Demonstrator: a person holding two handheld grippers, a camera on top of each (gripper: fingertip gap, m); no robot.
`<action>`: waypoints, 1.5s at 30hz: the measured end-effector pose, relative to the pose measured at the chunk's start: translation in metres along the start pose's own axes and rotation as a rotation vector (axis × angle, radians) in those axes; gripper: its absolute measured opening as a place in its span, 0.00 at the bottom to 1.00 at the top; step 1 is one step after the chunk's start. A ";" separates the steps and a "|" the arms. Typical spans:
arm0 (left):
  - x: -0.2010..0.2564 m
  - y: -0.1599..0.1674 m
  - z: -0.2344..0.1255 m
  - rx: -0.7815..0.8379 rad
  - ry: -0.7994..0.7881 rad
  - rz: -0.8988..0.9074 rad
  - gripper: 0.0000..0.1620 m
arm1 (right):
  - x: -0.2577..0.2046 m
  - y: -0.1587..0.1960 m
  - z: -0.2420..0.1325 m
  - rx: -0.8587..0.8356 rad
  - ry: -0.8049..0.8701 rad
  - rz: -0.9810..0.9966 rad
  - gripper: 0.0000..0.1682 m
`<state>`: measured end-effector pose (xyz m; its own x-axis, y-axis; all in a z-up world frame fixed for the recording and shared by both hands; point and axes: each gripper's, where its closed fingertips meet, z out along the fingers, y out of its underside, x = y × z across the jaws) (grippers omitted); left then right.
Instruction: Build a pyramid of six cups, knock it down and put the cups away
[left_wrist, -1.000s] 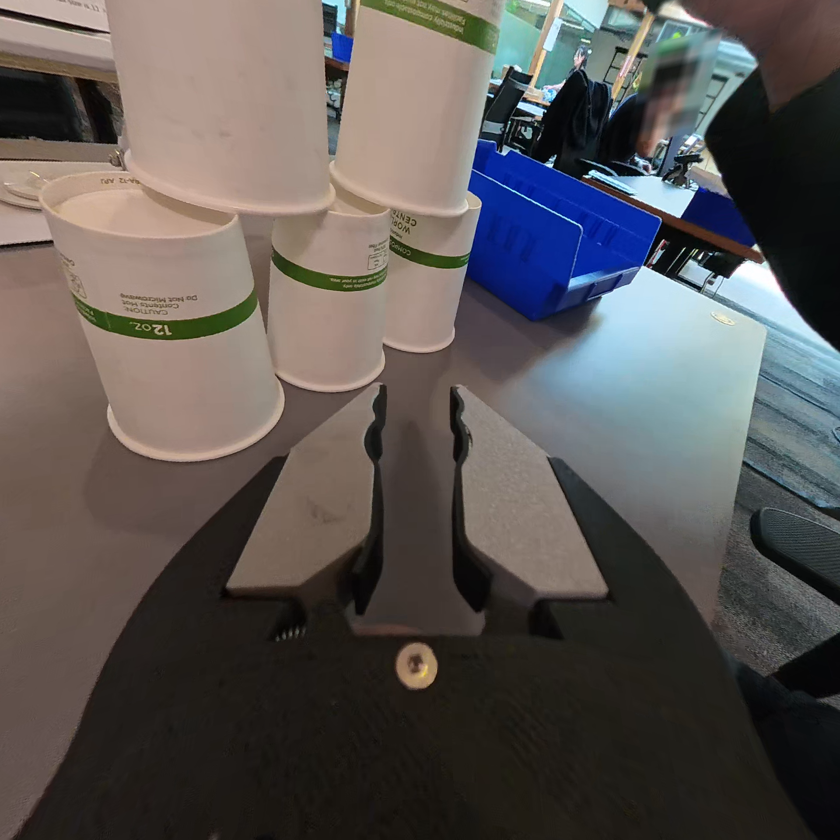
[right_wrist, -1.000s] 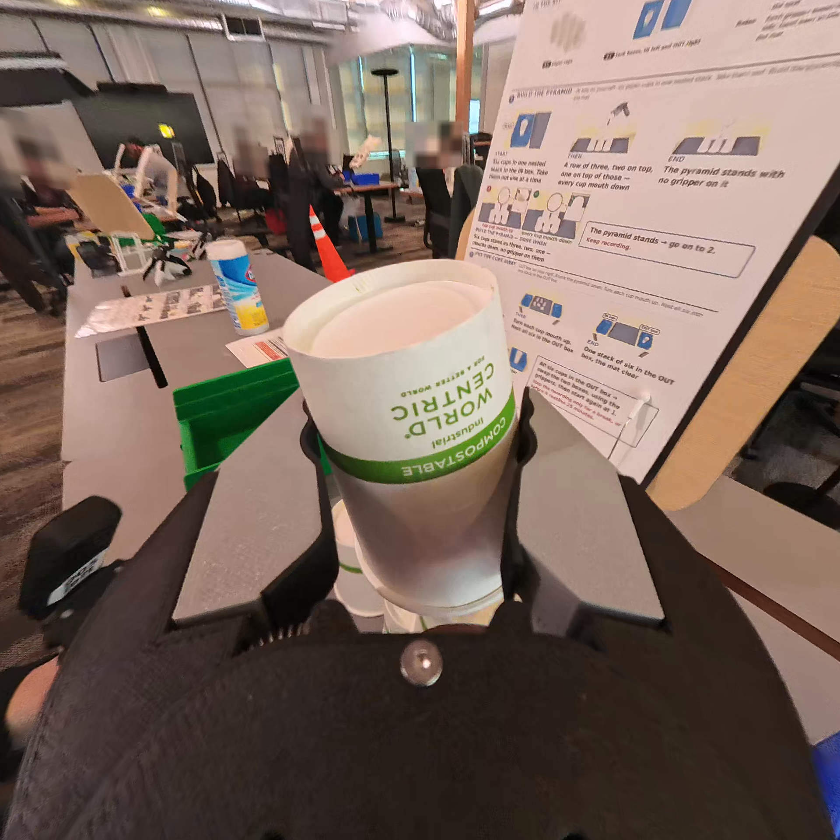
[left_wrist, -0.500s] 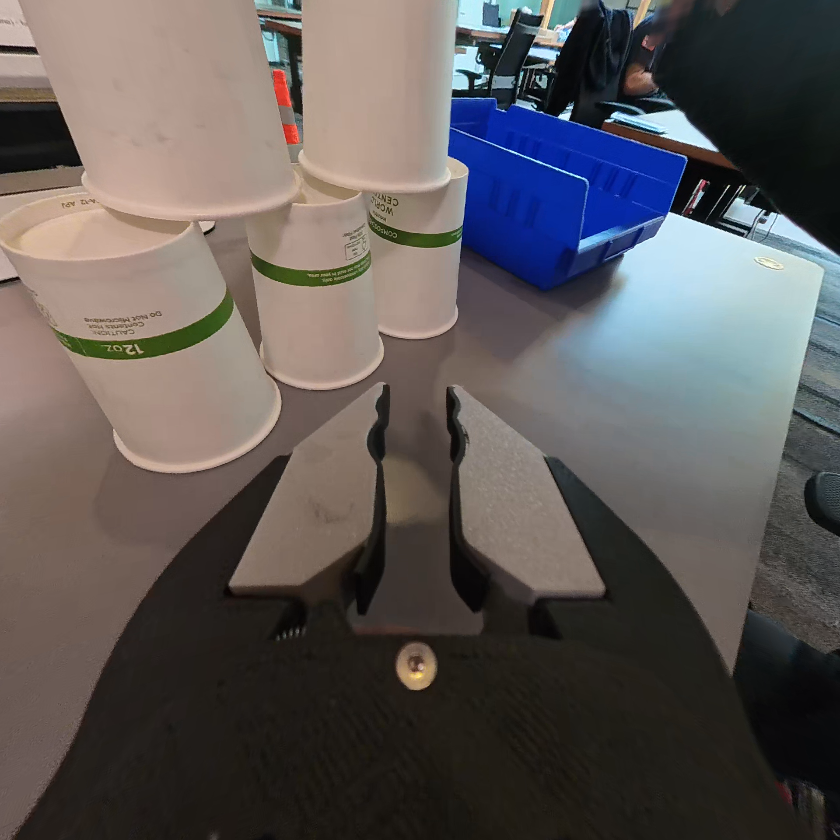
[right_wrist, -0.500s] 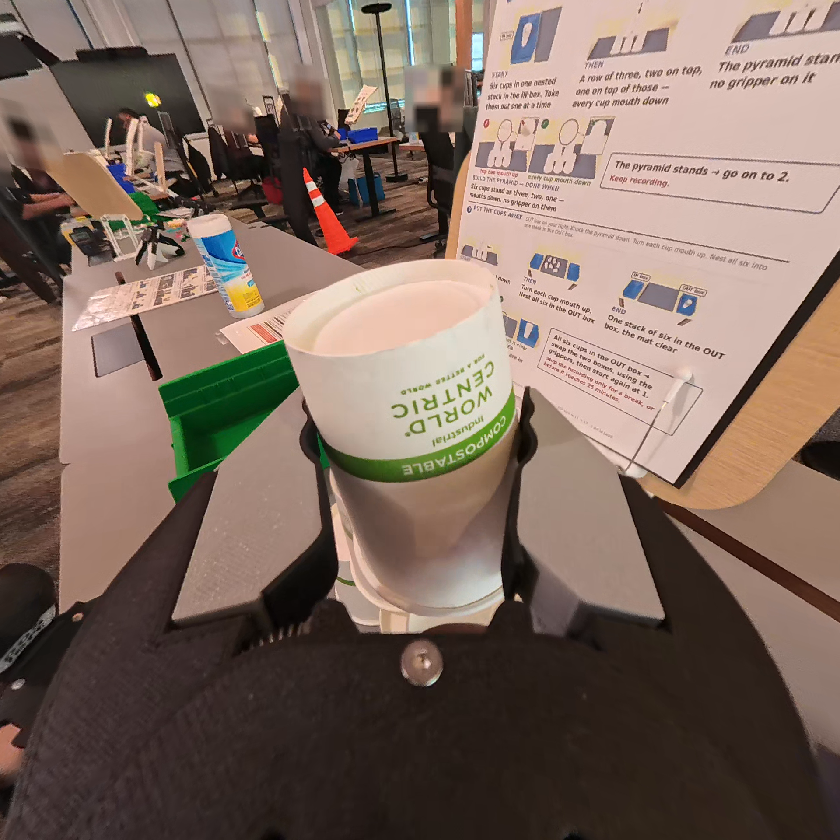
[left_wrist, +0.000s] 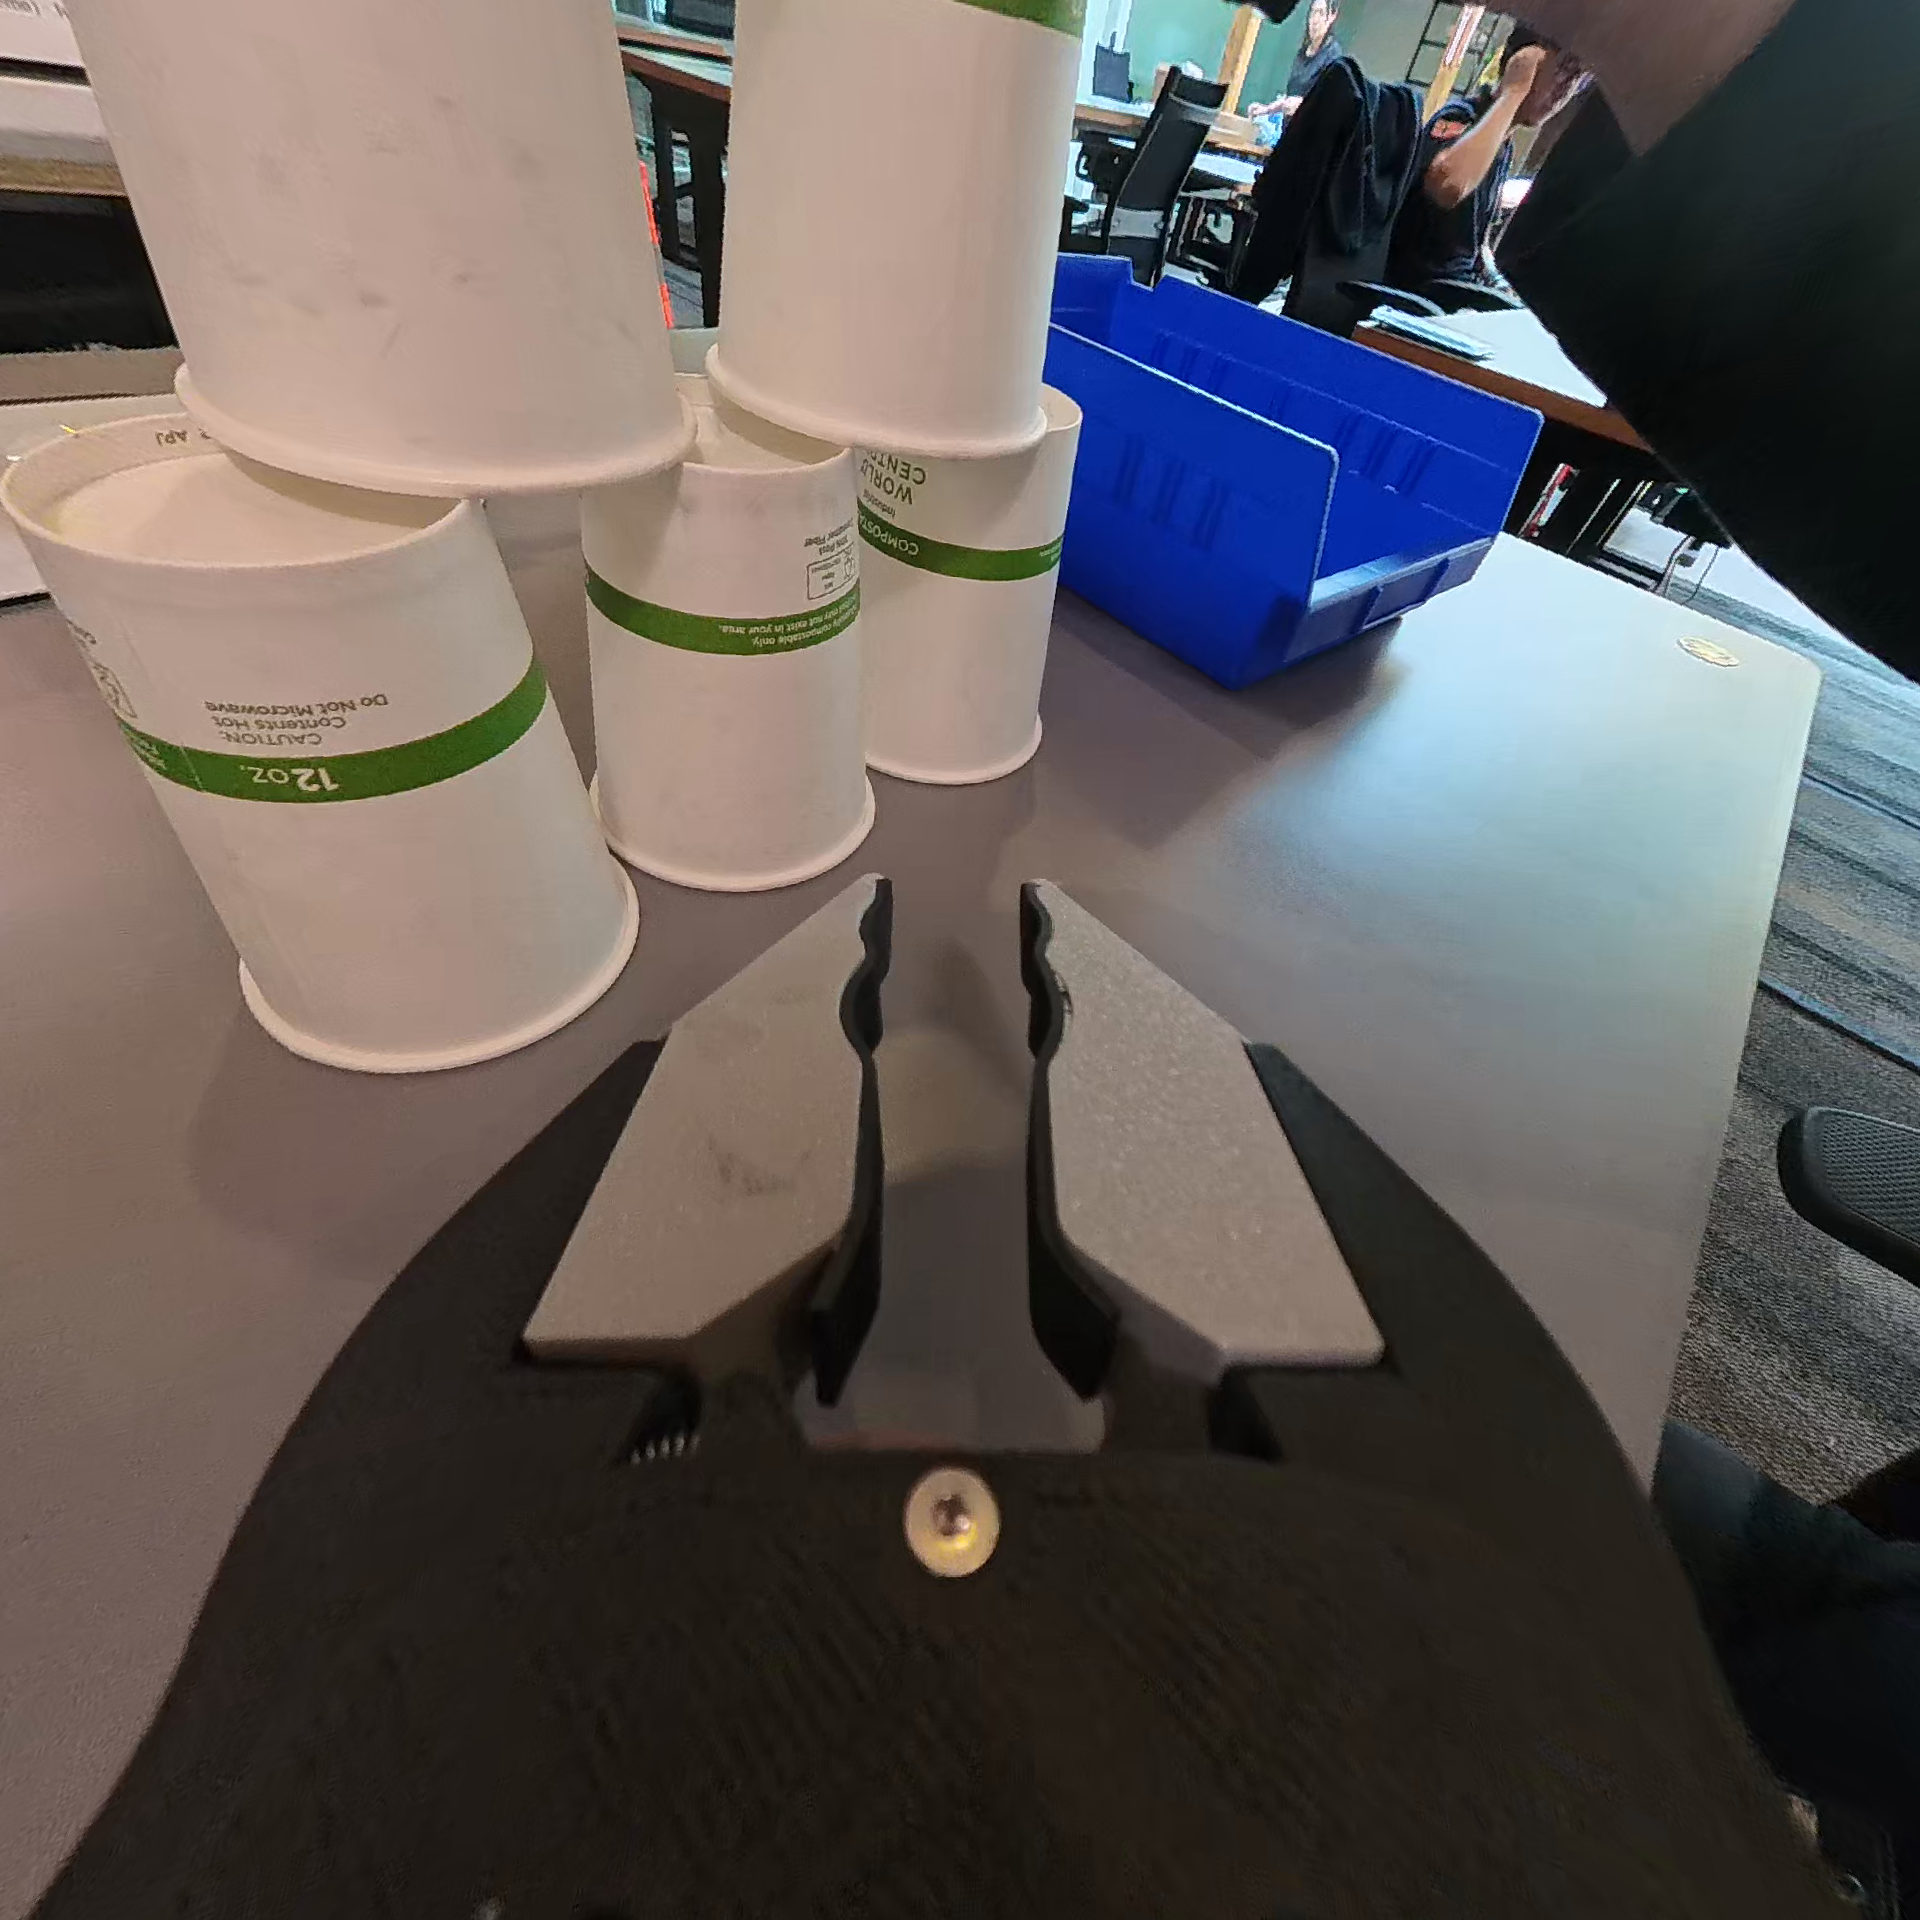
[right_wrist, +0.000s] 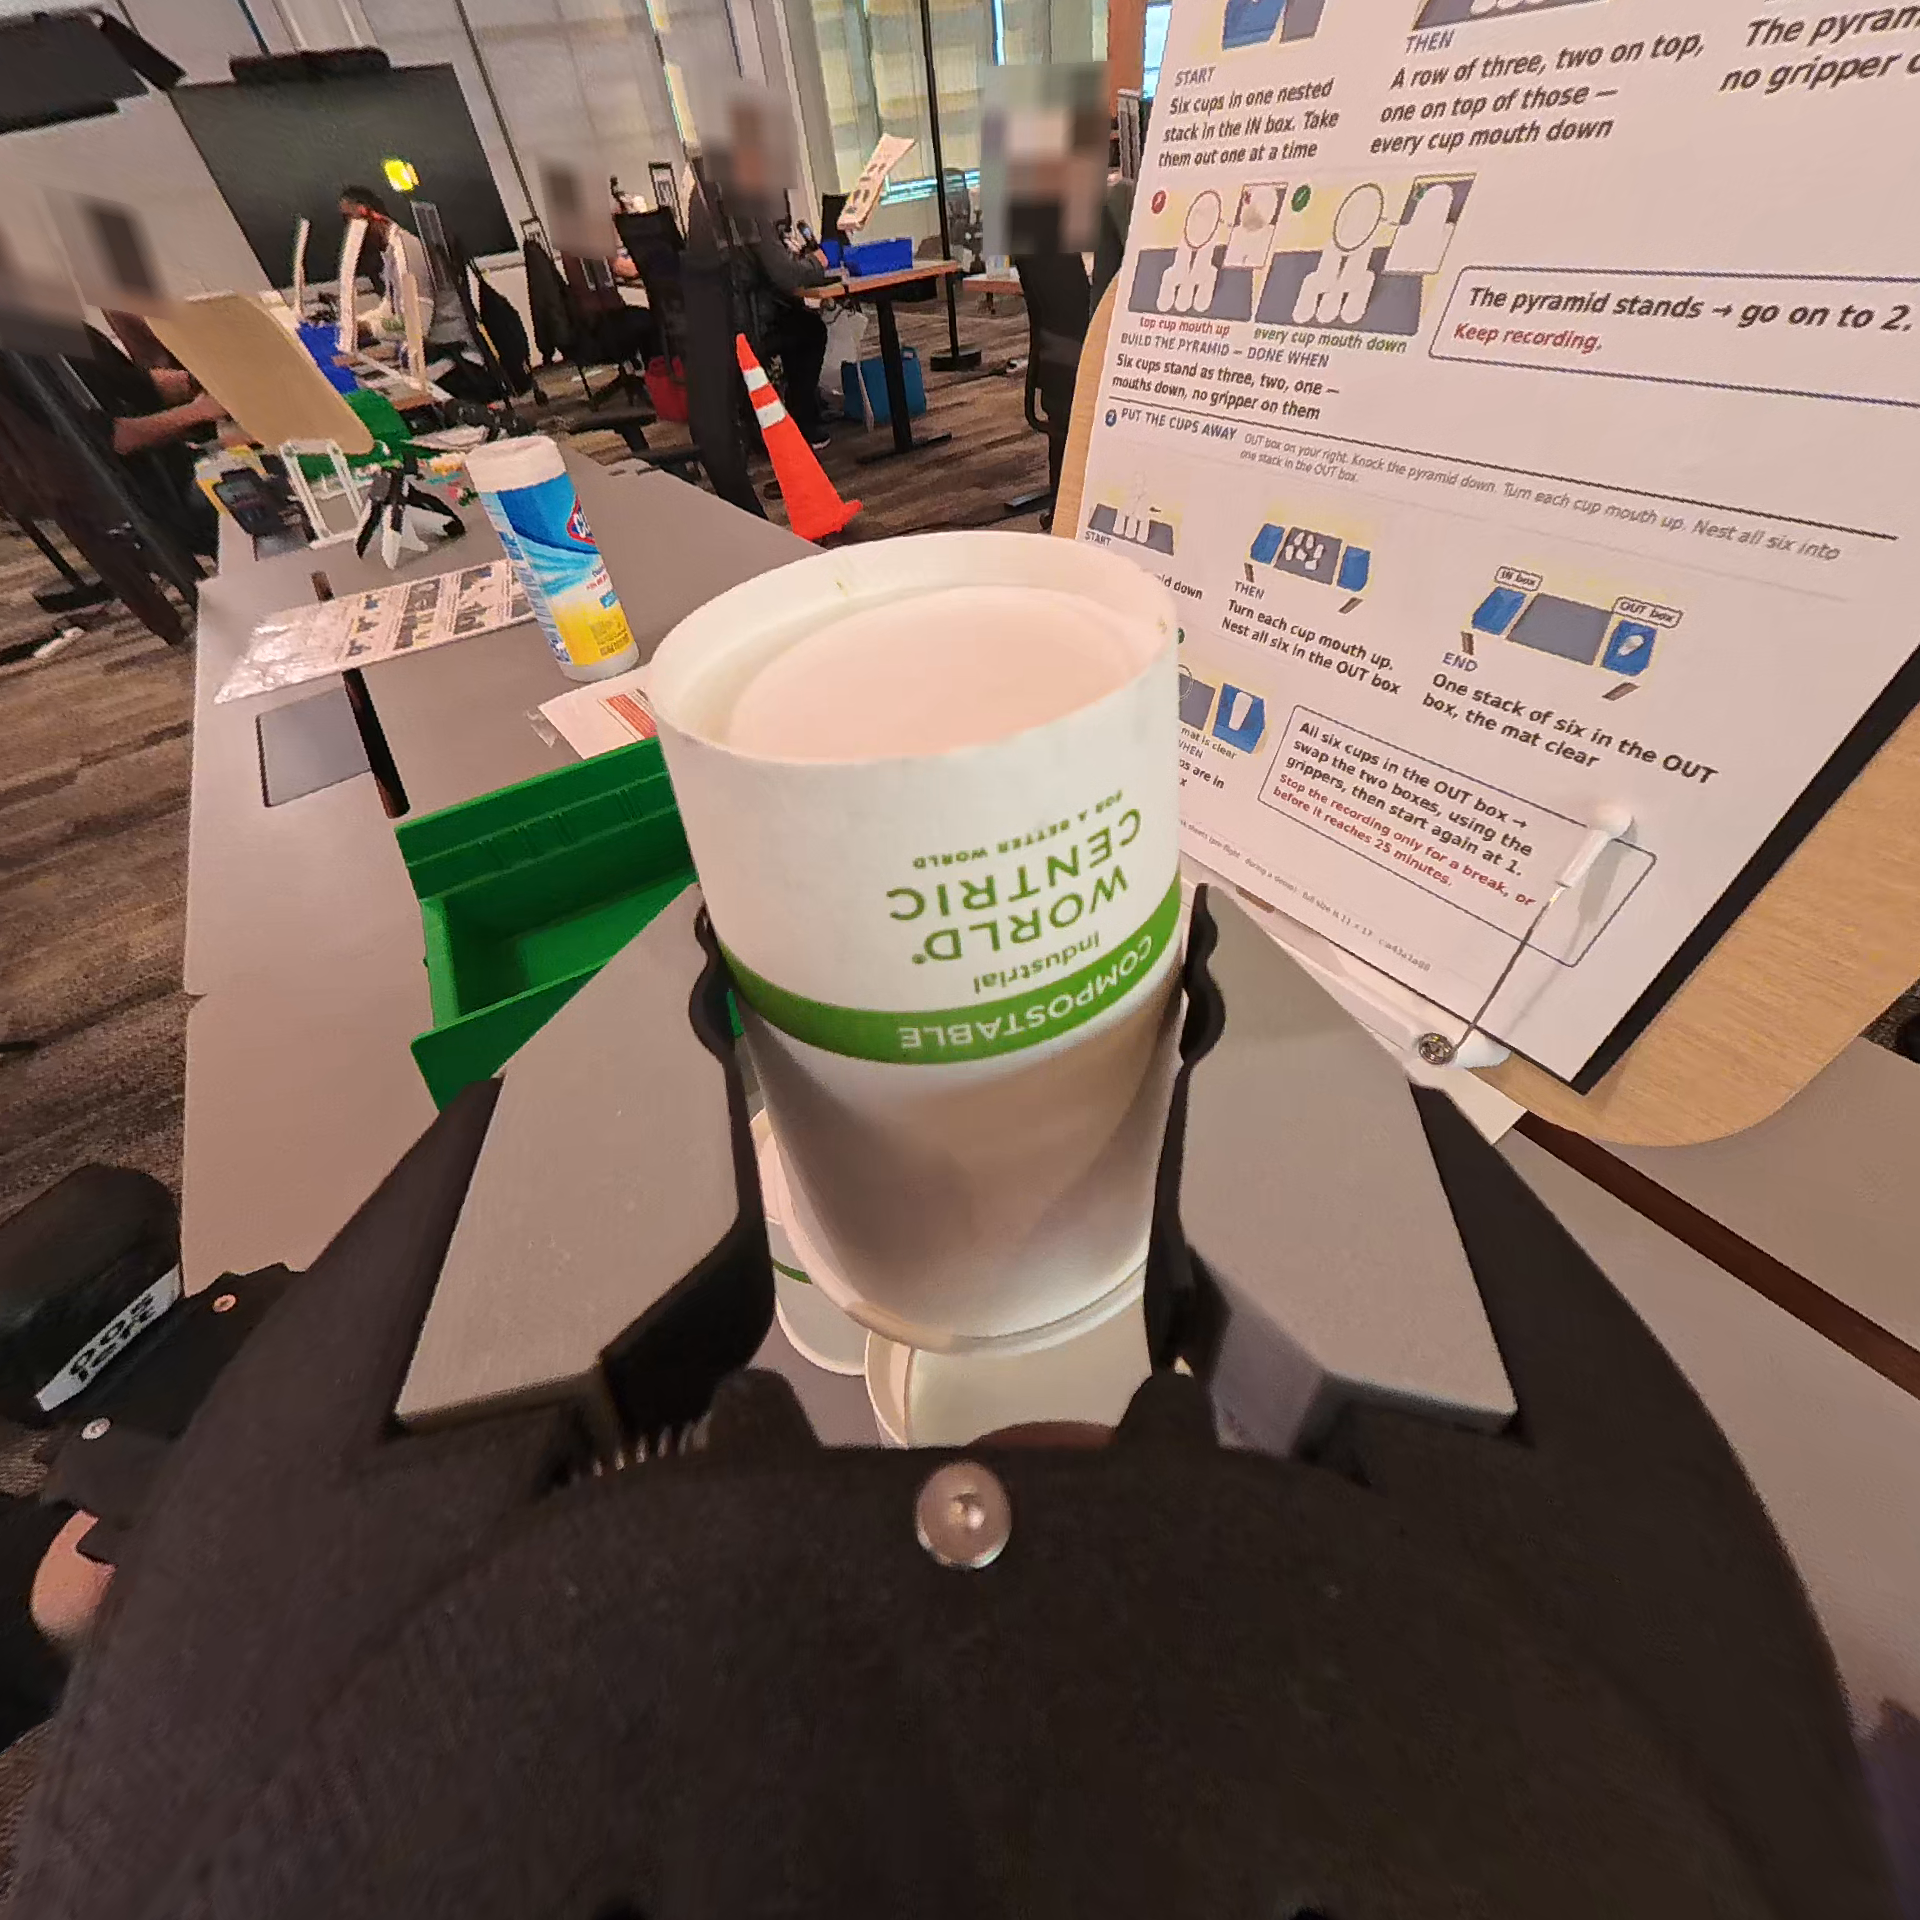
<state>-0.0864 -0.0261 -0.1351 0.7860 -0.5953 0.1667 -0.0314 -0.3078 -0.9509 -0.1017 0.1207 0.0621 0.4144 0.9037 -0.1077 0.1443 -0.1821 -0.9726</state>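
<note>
Jaws first: the left gripper (left_wrist: 951, 904) is sitting nearly closed, only a narrow gap showing between its fingers and nothing in it, hovering low over the grey table (left_wrist: 1403, 894). The right gripper (right_wrist: 945, 935) is clamping a sixth cup (right_wrist: 925, 894) at its green band, mouth down and base up, both fingers (right_wrist: 613, 1143) pressing against the cup's sides.

In the left wrist view, 5 white cups are standing mouth down in 2 tiers just ahead and to the left of the left gripper. The bottom row is running away from the camera: a near cup (left_wrist: 332, 769), a middle cup (left_wrist: 727, 675) and a far cup (left_wrist: 961, 613). Resting on their bases are 2 more: the left upper cup (left_wrist: 395, 239) bridging the near and middle ones, and the right upper cup (left_wrist: 894, 218) bridging the middle and far ones.

A blue bin (left_wrist: 1278, 488) is sitting just beyond the far cup. In the right wrist view a green bin (right_wrist: 520, 904) is lying behind and left of the held cup, and an instruction board (right_wrist: 1558, 436) is leaning to the right. White cup surfaces are peeking out just below the held cup's rim.
</note>
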 end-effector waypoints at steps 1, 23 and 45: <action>0.000 0.000 0.000 0.000 0.000 -0.001 0.14 | 0.000 -0.001 -0.001 0.002 -0.002 0.000 0.51; -0.001 -0.001 -0.001 0.010 0.014 -0.025 0.13 | -0.007 -0.027 -0.033 0.090 -0.008 -0.026 0.53; 0.000 0.000 0.000 0.003 -0.031 0.035 0.14 | -0.017 0.095 -0.145 0.597 0.307 -0.250 0.04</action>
<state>-0.0865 -0.0262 -0.1351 0.8030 -0.5827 0.1252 -0.0575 -0.2849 -0.9568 0.0348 0.0317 0.0008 0.6798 0.7250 0.1105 -0.2120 0.3385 -0.9168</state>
